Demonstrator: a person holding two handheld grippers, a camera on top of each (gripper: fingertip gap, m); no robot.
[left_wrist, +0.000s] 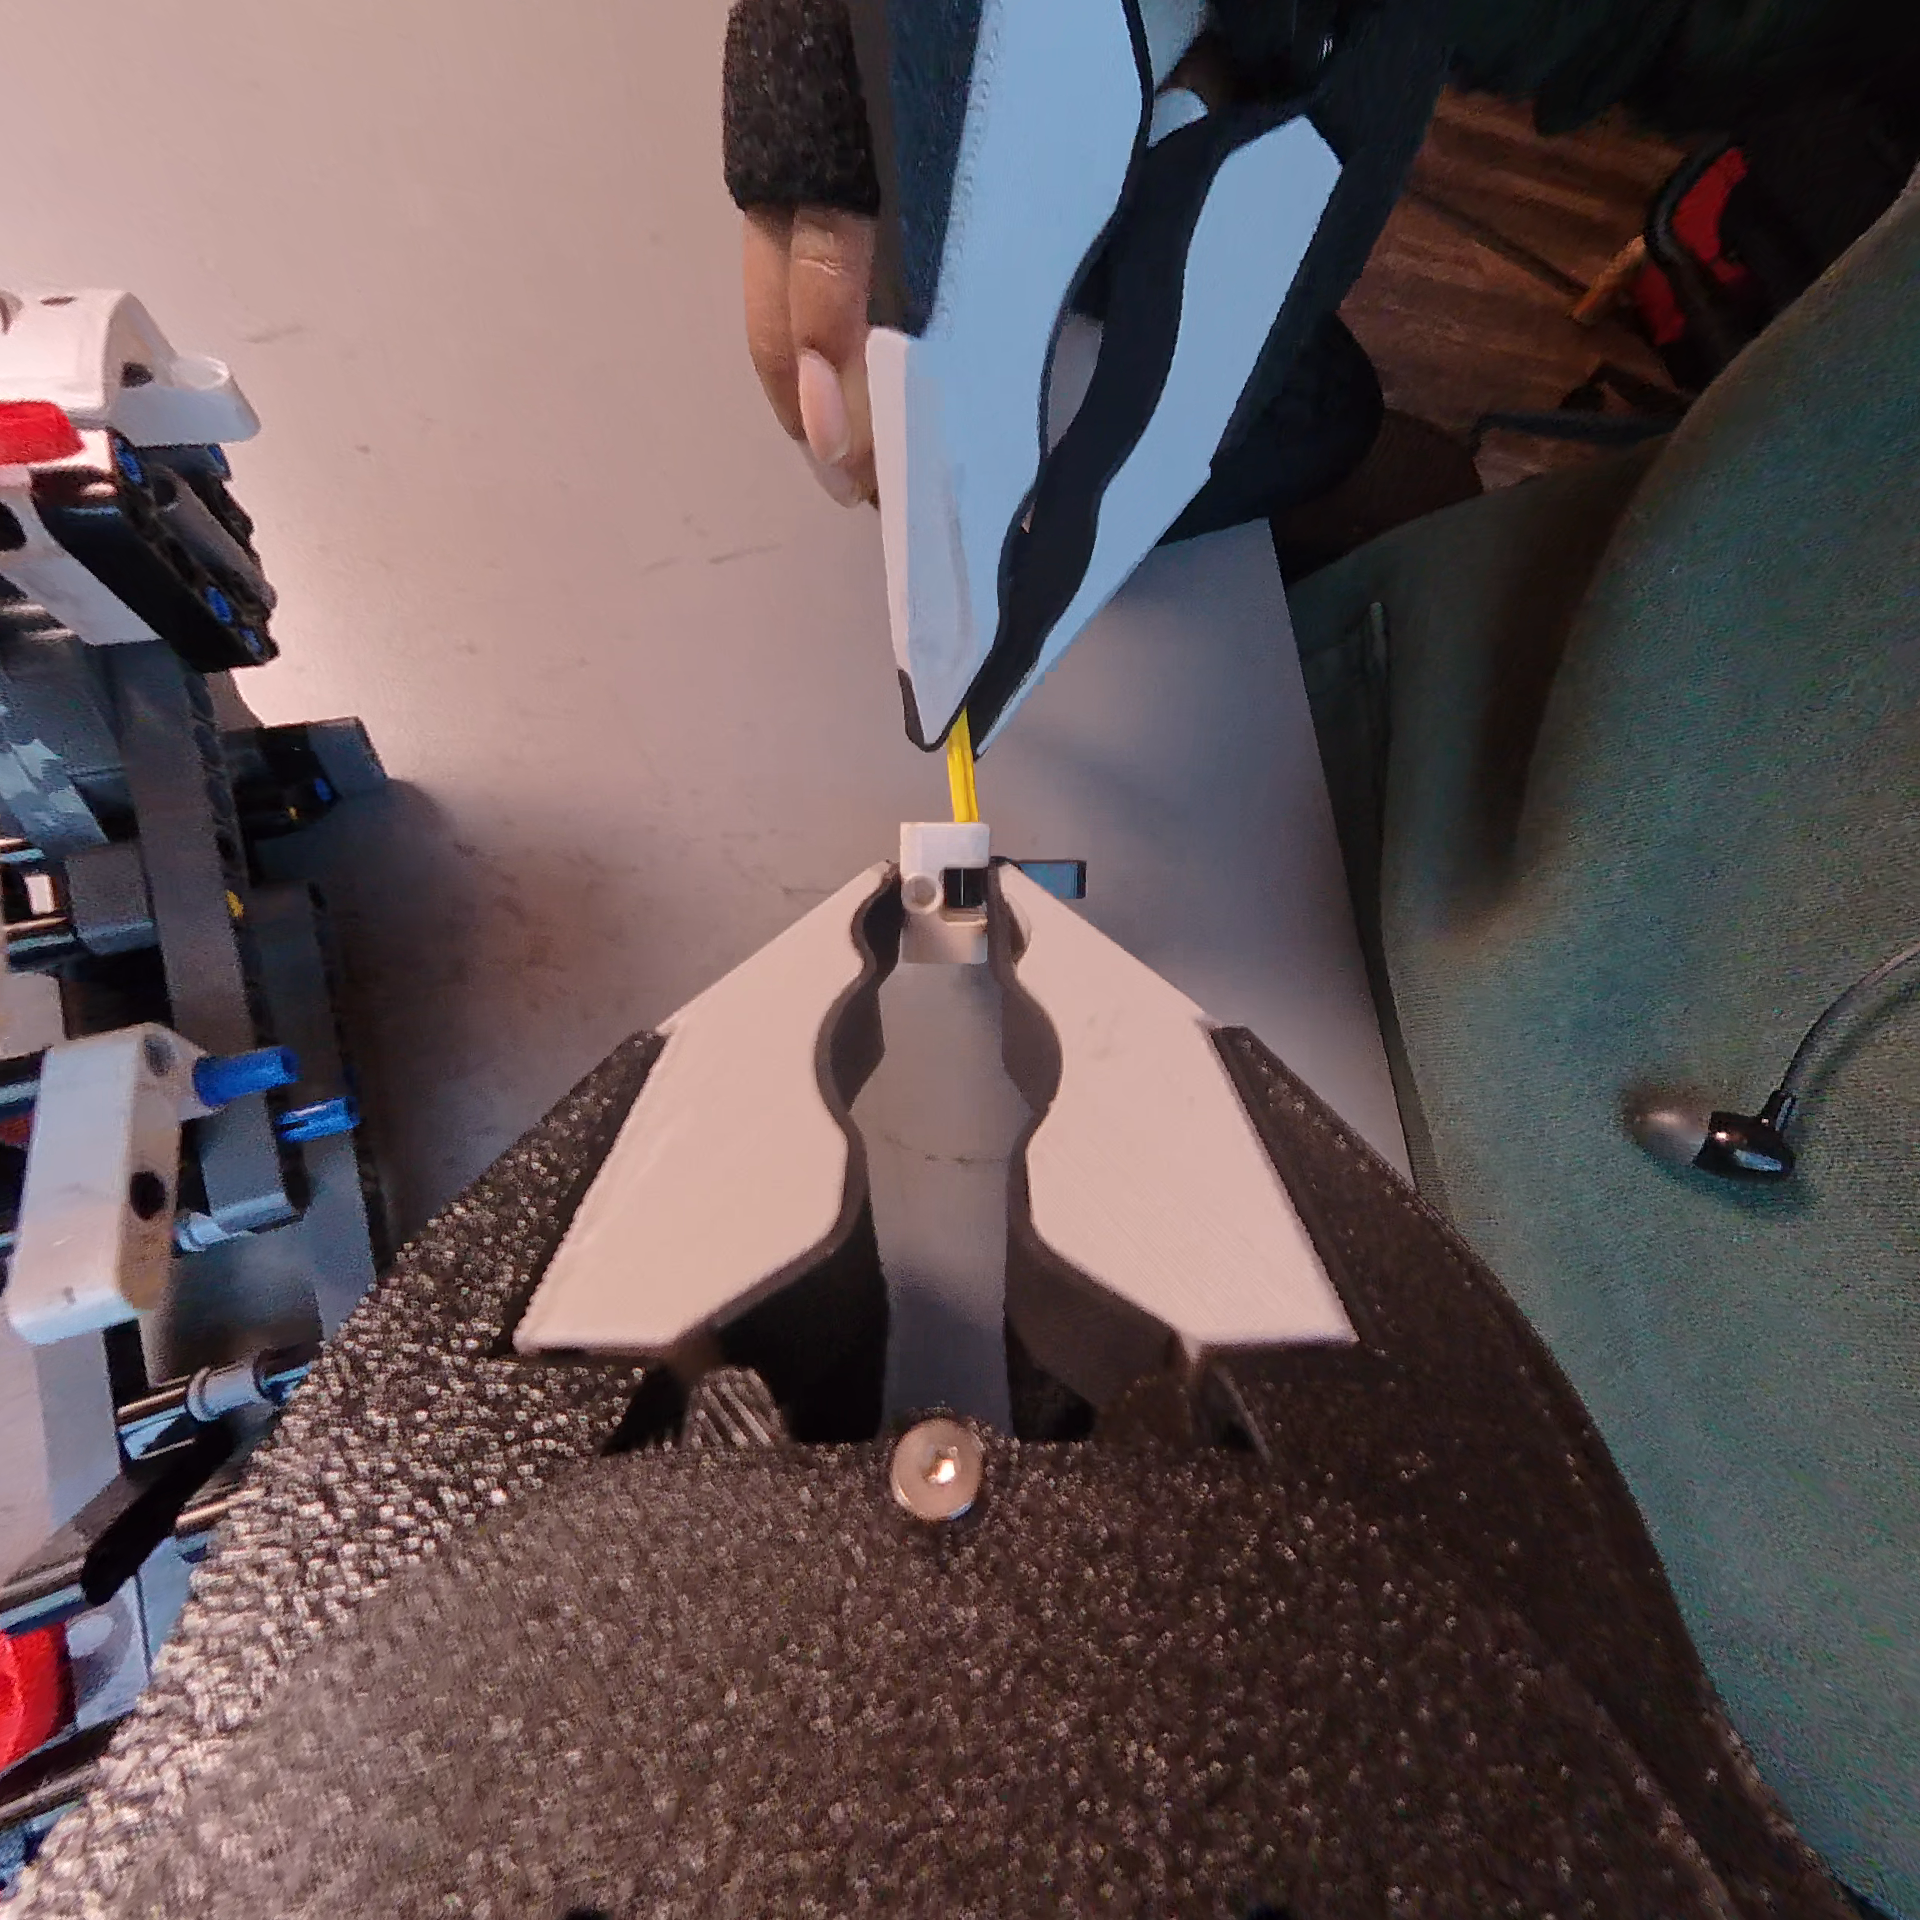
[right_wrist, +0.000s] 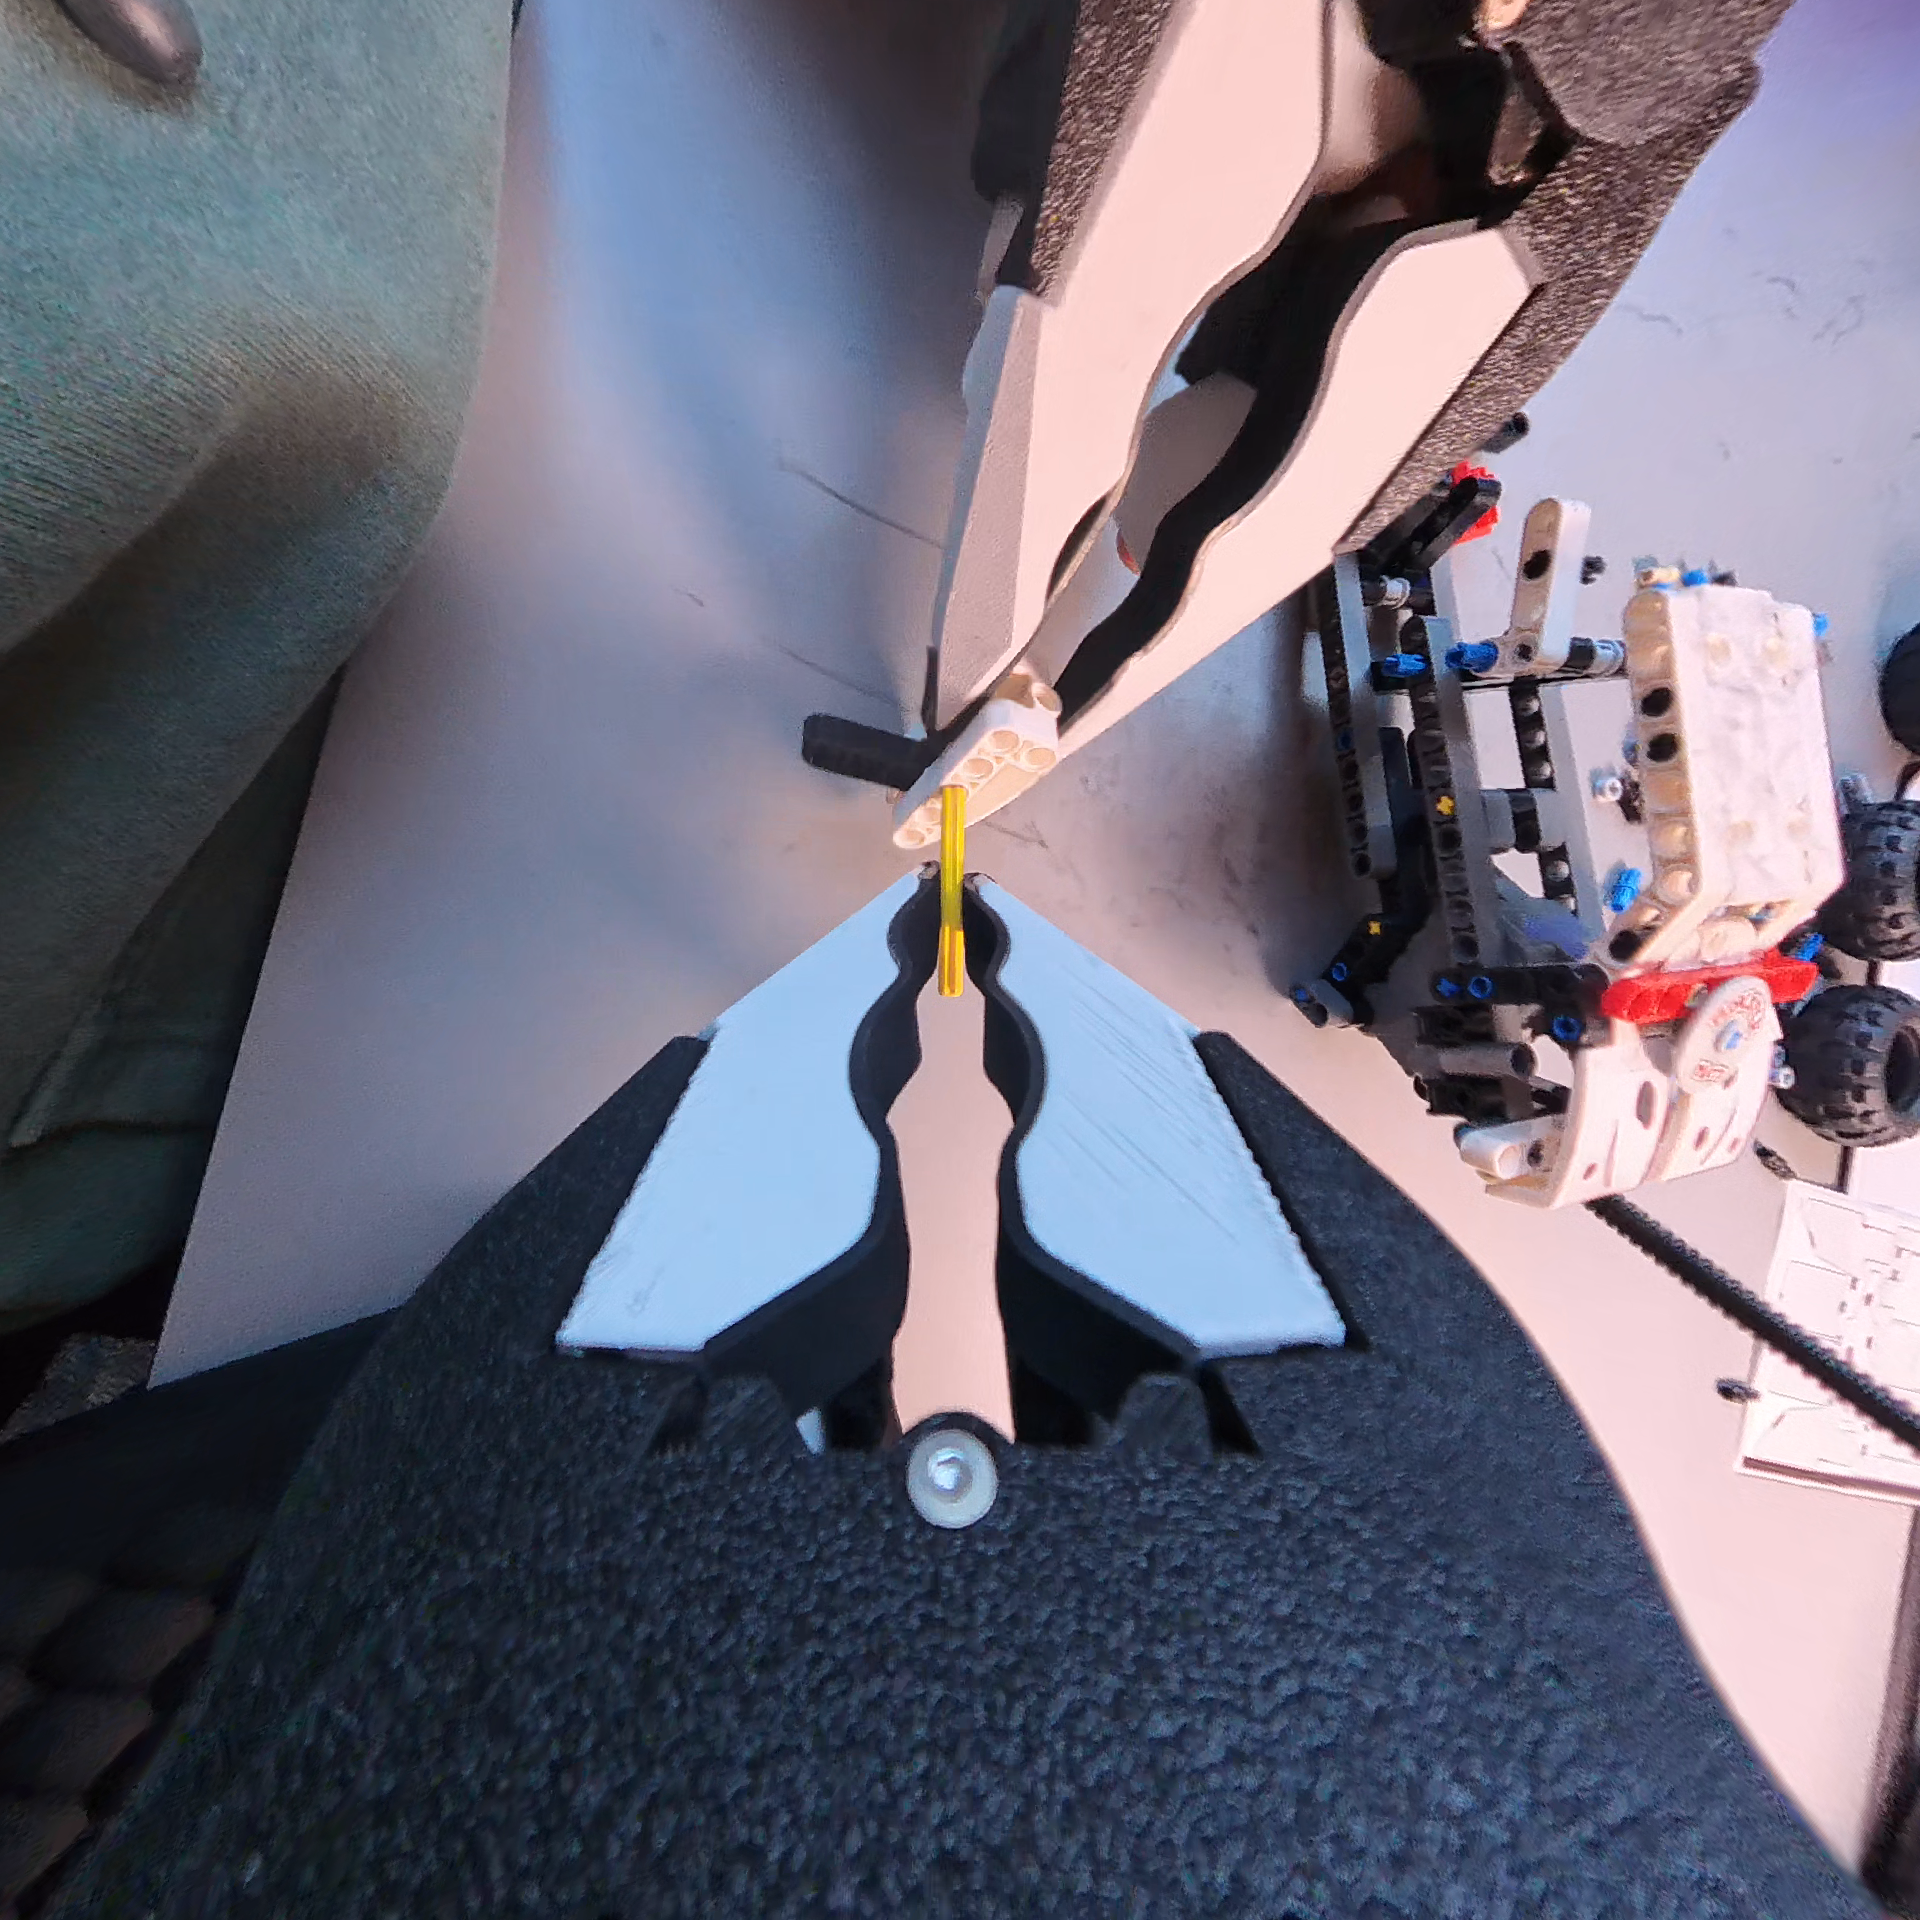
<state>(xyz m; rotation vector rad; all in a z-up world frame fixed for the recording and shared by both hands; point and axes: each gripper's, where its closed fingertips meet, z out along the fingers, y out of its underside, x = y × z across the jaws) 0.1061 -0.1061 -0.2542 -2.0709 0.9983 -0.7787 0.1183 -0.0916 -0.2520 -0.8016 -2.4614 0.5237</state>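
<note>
Two close wide-angle wrist cameras, each looking forward along its own gripper's fingers and down at a pale table (left_wrist: 468, 364), face each other, sharing the yellow axle (right_wrist: 951, 894), white piece (left_wrist: 942, 904) and brick model (right_wrist: 1621, 883).

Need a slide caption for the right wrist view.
Right tongs pinch a yellow axle plugged into the white beam in left tongs.

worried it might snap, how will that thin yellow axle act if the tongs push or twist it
The yellow axle looks like a thin, straight plastic rod, so probably stiff and very light. The right tongs pinch it at their tips only, so it could pivot or slip under sideways force. Its far end meets the white beam held by the left tongs; twisting may bend it.
</note>
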